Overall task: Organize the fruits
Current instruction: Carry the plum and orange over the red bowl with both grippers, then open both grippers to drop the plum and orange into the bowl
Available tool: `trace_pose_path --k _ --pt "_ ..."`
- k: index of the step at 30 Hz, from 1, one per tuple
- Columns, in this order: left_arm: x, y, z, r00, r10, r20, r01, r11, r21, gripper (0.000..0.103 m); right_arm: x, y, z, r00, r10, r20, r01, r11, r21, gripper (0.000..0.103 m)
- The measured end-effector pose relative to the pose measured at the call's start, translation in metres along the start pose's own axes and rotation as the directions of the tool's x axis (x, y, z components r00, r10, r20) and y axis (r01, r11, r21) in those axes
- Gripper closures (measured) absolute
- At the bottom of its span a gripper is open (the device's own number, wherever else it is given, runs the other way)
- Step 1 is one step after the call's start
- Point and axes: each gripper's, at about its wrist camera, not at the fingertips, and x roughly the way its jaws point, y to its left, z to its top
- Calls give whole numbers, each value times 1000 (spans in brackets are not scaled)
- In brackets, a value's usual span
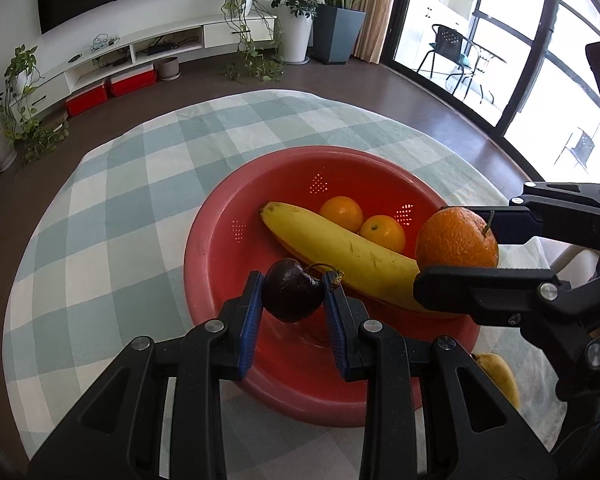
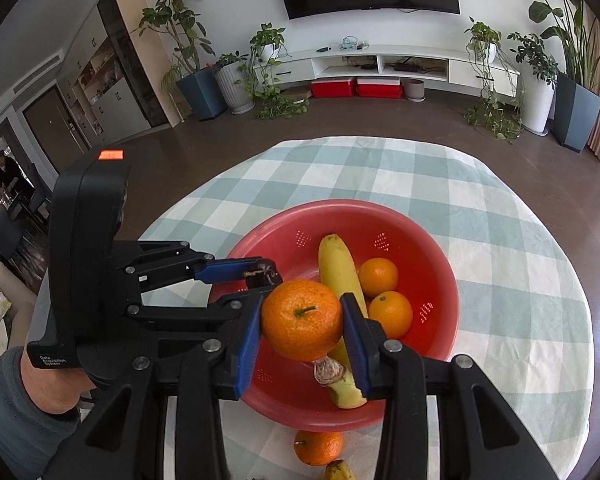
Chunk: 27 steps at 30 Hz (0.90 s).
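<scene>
Checked tablecloth (image 2: 500, 240); left hand-held gripper (image 1: 294, 292) (label "Data Acquisition System") pinching dark fruit (image 1: 292, 290), right hand-held gripper (image 2: 302, 316) pinching orange (image 2: 300, 320).

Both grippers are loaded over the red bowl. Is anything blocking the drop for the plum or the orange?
Partly. The banana lies under the orange held by the right gripper. The left gripper holds the plum over bare bowl floor, so nothing visible blocks it.
</scene>
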Motion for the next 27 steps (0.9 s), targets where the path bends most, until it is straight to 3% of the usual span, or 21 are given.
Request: trace_pose_path --k 6,13,27 --pt "14 0 -1 1000 11 -20 -11 1000 11 75 16 9 -6 995 -90 -46 84 990 -113 62" --pt "16 3 -1 1000 22 -16 -22 1000 16 75 25 8 -13 993 -86 -85 74 988 -134 61" --pt "17 -2 -1 1000 22 -21 -21 1000 23 74 27 9 -20 991 -105 -85 91 985 -147 59"
